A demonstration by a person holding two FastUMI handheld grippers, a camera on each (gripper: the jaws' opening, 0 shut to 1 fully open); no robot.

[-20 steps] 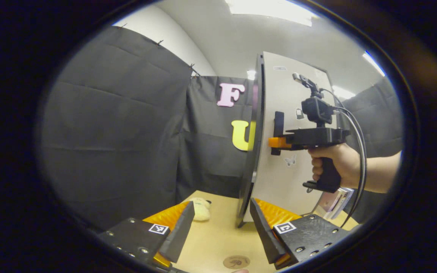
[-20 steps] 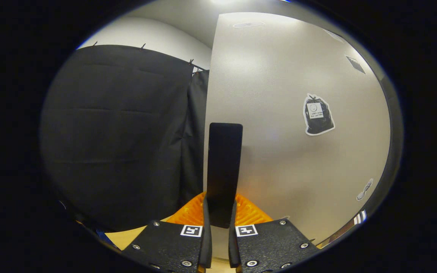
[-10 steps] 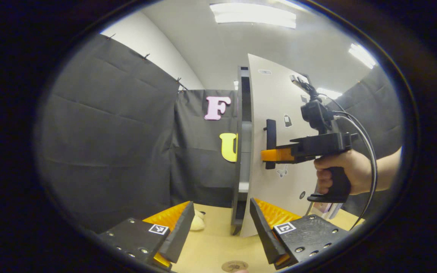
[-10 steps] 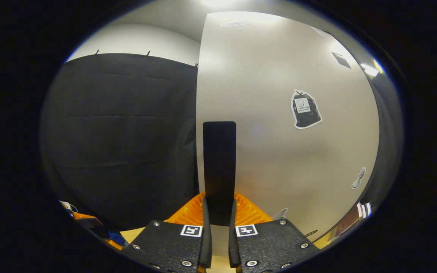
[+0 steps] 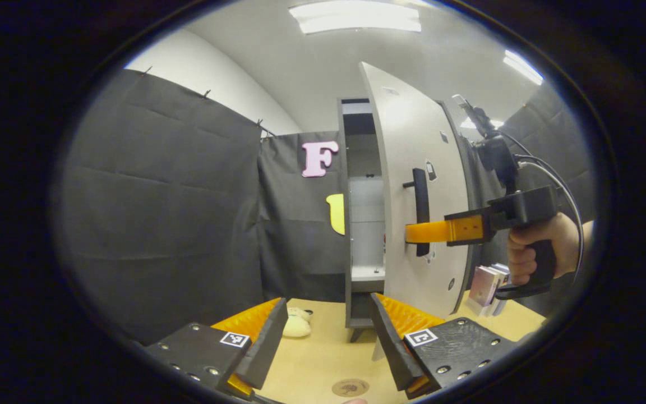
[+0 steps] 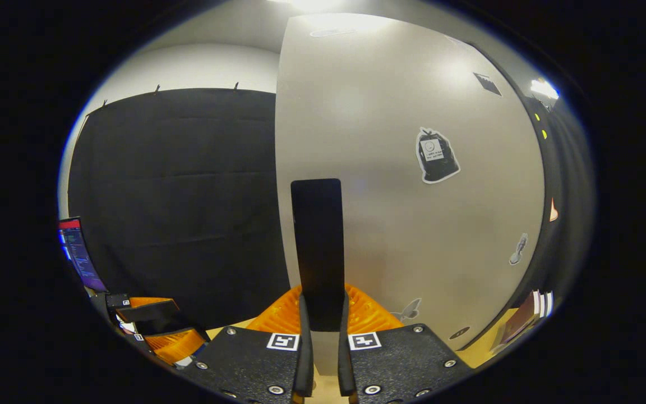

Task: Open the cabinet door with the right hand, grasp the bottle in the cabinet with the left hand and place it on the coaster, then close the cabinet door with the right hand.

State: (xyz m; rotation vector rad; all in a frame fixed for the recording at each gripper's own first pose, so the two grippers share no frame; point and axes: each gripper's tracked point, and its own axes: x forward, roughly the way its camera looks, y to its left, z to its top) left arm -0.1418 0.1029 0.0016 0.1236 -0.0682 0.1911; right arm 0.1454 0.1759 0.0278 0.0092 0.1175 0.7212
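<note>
Pale plush toy on tan table, left of cabinet base. Books upright on table, right of door. Stickers on grey panel. Lit screen at far left. 2 ceiling lights.

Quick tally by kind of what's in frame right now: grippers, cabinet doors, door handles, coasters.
Grippers: 2, left gripper and right gripper
Cabinet doors: 1, cabinet door
Door handles: 1, handle
Coasters: 1, coaster
Total: 5
</note>
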